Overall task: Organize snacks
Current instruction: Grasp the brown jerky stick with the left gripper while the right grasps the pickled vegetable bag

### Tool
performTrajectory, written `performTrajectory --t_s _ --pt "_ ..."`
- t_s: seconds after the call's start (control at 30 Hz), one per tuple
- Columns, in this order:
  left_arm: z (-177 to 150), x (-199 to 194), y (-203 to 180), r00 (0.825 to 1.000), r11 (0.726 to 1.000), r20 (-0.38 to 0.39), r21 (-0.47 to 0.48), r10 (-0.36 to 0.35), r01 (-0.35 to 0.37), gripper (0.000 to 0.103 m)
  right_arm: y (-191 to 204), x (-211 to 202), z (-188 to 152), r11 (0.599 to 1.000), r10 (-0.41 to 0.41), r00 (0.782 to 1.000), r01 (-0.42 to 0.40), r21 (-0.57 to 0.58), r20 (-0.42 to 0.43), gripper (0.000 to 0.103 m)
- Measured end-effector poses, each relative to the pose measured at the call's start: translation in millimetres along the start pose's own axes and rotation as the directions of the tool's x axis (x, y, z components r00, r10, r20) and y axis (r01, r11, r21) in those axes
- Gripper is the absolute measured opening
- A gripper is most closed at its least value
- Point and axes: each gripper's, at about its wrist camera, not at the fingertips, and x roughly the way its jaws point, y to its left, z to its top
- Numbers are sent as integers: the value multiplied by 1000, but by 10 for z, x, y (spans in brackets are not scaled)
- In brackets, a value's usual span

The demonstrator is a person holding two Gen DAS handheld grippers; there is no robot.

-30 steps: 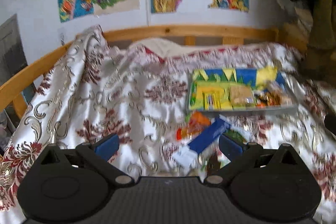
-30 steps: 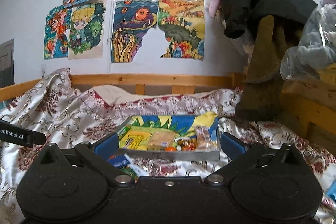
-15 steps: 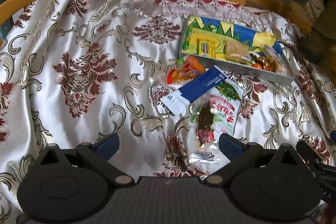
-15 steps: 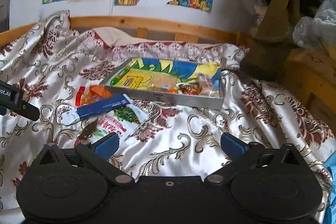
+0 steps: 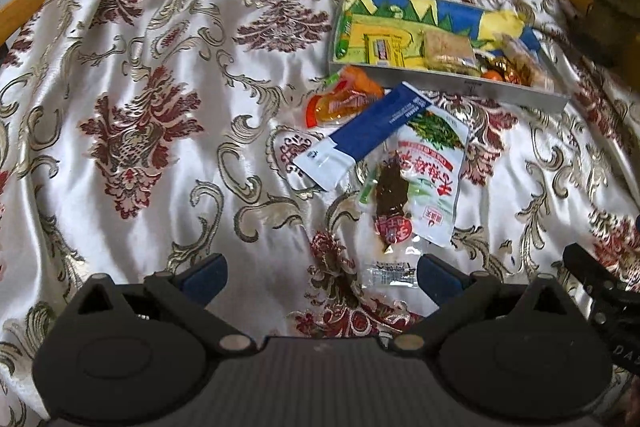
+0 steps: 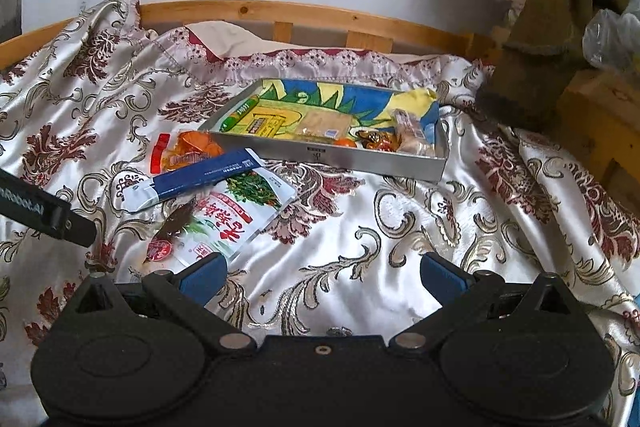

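A grey tray (image 5: 516,91) (image 6: 360,163) lined with a colourful drawing lies on the bedspread and holds several small snacks. In front of it lie three loose packets: an orange one (image 5: 344,99) (image 6: 188,153), a blue-and-white stick pack (image 5: 368,135) (image 6: 192,181), and a white pickle bag (image 5: 424,183) (image 6: 224,223) with a dark snack beside it. My left gripper (image 5: 320,275) hovers open just short of the pickle bag. My right gripper (image 6: 322,275) is open over bare cloth to the right of the packets, nothing between its fingers.
A shiny floral bedspread (image 5: 160,115) covers the bed, with a wooden rail (image 6: 312,17) at the back and drawings on the wall. A wooden post and bagged items (image 6: 612,35) stand at the right. The other gripper's edge (image 6: 44,213) shows at the left.
Both grippers have tilted down and moved closer to the bed. The loose packets and tray now show larger and nearer; nothing has been grasped.
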Motion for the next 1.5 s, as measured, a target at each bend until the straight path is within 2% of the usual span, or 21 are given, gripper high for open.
performTrajectory --t_s 0.17,0.3,0.7,0.8,1.0,1.13,1.2,1.23,1.3,1.37,1.43,1.5 --pt "7 107 -91 999 999 -33 52 6 -5 103 -48 74 3 999 19 999 -17 44 -42 102" --pt "-3 93 -105 1000 998 -26 59 1 0 103 -68 146 -4 997 29 996 -23 76 -79 102" --pt "-9 186 -87 998 998 -70 55 -8 12 103 -77 151 25 996 47 996 -41 80 -82 102" --pt "-8 272 -86 996 998 -87 67 17 -11 103 -136 206 75 992 90 992 -81 99 -90 102" --pt "23 466 -158 993 994 -118 106 26 -14 103 -317 550 275 954 261 958 -238 183 -115 102" --pt "90 593 -249 986 985 -166 162 -37 64 103 -349 837 376 890 400 911 -359 282 -103 102" --pt "134 631 -287 988 980 -148 188 -40 68 103 -299 973 421 848 479 873 -433 304 -91 102" --pt "159 651 -301 990 977 -135 199 -44 71 102 -263 1027 442 839 498 863 -454 298 -86 102" --pt "203 705 -330 992 973 -116 214 -58 82 101 -182 1126 483 840 506 860 -471 270 -73 102" --pt "240 780 -354 993 974 -109 215 -49 72 97 -126 1239 511 843 507 858 -474 254 -81 97" --pt "270 863 -374 992 976 -121 208 -44 69 90 -89 1363 535 844 512 854 -479 240 -96 86" --pt "272 918 -360 989 978 -124 184 -80 102 86 -66 1501 544 858 493 860 -457 237 -127 85"
